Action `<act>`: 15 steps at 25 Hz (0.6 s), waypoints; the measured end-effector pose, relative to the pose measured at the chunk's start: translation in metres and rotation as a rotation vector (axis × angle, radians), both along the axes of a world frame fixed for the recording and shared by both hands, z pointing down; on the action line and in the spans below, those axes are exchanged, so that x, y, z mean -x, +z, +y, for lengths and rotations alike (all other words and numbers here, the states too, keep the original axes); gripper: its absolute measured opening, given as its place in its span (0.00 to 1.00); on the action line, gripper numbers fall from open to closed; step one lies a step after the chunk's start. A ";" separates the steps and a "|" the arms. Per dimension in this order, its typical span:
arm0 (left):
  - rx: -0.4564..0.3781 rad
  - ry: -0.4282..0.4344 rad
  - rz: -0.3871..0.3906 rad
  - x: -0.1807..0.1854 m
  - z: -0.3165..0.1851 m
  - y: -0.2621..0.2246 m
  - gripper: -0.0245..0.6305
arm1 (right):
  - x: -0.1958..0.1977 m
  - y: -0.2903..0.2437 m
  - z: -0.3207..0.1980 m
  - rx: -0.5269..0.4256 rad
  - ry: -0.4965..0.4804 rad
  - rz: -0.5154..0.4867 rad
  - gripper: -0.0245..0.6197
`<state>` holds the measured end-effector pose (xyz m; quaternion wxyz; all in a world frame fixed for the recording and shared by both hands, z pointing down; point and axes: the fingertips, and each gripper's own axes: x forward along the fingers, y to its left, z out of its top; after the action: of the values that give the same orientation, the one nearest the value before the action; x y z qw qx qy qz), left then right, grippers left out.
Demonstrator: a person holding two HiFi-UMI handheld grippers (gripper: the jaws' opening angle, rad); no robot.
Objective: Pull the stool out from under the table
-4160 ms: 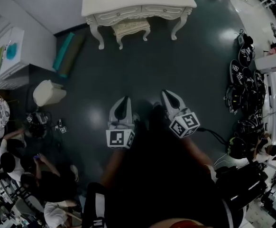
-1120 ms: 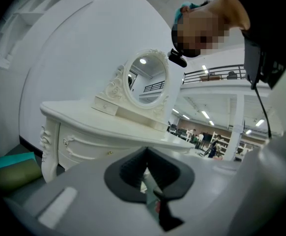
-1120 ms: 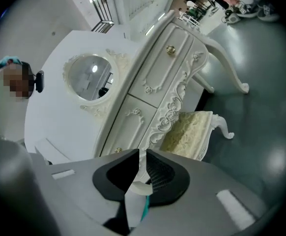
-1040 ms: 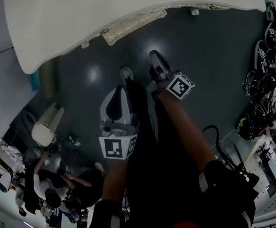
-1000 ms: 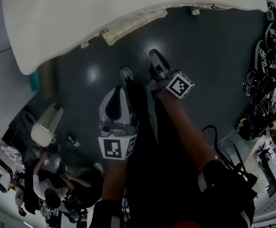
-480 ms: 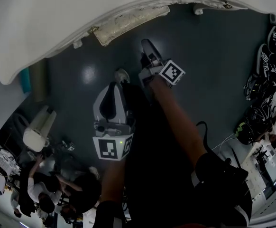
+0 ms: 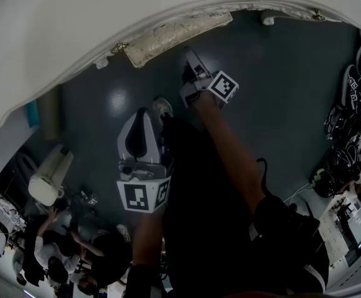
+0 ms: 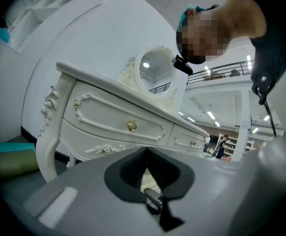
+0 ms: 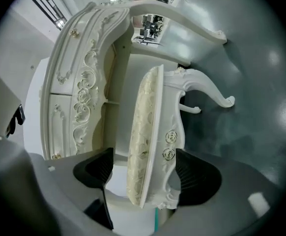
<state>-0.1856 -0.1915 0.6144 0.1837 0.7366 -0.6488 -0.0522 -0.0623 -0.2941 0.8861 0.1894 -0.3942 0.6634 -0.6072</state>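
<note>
**Right gripper astride stool rim; grip not made**

My left gripper is idle, its jaws together on nothing. My right gripper is opening its jaws; the stool has its cushioned seat rim between the pads, unclamped. I judge I should seat deeper, close on the frame and draw straight back. The stool stands mostly under the table.

The dark grey, glossy floor carries the white worktop, one curled foot of which stands ahead and to the right of the right claw. The cream-cushioned stool stands on the floor just ahead of that claw, its seat edge between the opening jaws. Left of the left claw lie rolled mats and a white bin. Far to the right of both claws sits a heap of dark gear.
</note>
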 end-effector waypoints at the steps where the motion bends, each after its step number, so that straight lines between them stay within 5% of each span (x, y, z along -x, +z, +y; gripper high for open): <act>1: 0.002 -0.004 0.008 0.003 0.000 0.003 0.05 | 0.003 0.006 -0.003 0.005 -0.002 -0.008 0.66; 8: 0.014 -0.031 0.024 0.021 0.000 0.009 0.05 | 0.021 0.028 -0.022 0.072 0.056 -0.105 0.83; 15: 0.006 -0.010 0.032 0.015 -0.007 0.017 0.05 | 0.029 0.045 -0.046 0.071 0.059 -0.133 0.86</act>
<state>-0.2007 -0.1983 0.6311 0.1960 0.7317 -0.6497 -0.0633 -0.0915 -0.3405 0.9315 0.2366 -0.3787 0.6156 -0.6494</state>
